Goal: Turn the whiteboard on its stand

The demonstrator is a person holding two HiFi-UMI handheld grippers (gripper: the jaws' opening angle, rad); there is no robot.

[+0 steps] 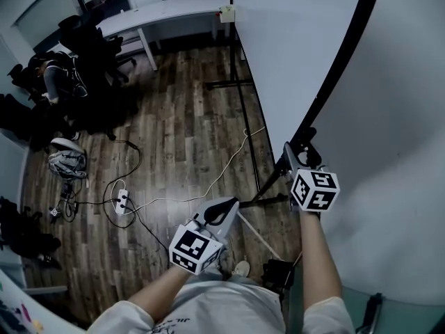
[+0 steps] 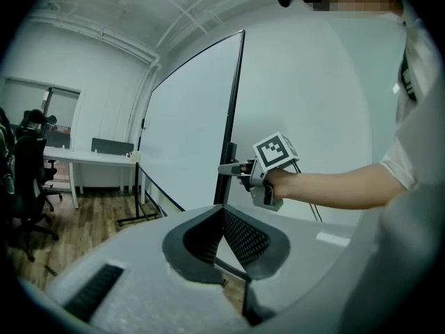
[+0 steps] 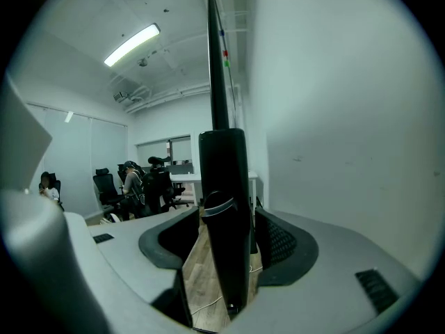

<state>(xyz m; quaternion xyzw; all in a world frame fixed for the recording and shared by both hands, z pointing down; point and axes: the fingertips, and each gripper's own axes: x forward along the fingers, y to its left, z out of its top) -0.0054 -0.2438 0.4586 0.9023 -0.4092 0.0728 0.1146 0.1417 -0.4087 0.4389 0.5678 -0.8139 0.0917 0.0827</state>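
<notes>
The whiteboard (image 1: pixel 299 47) stands upright on its black stand (image 1: pixel 245 110), and its black side frame (image 1: pixel 348 54) runs down toward me. My right gripper (image 1: pixel 300 148) is open and straddles that frame's lower end. In the right gripper view the frame (image 3: pixel 222 186) rises between the wide jaws of the right gripper (image 3: pixel 226 221), with floor showing in the gap on the left. My left gripper (image 1: pixel 221 209) hangs shut and empty over the floor, left of the stand. The left gripper view shows its pads (image 2: pixel 240 235) meeting at the tip, with the right gripper (image 2: pixel 229 168) at the frame (image 2: pixel 233 117) beyond.
A white wall (image 1: pixel 403 152) lies close behind the board on the right. A long white desk (image 1: pixel 167 12) and office chairs (image 1: pixel 87 40) stand at the far left, where a person (image 1: pixel 52 75) sits. A power strip with cables (image 1: pixel 123 202) lies on the wood floor.
</notes>
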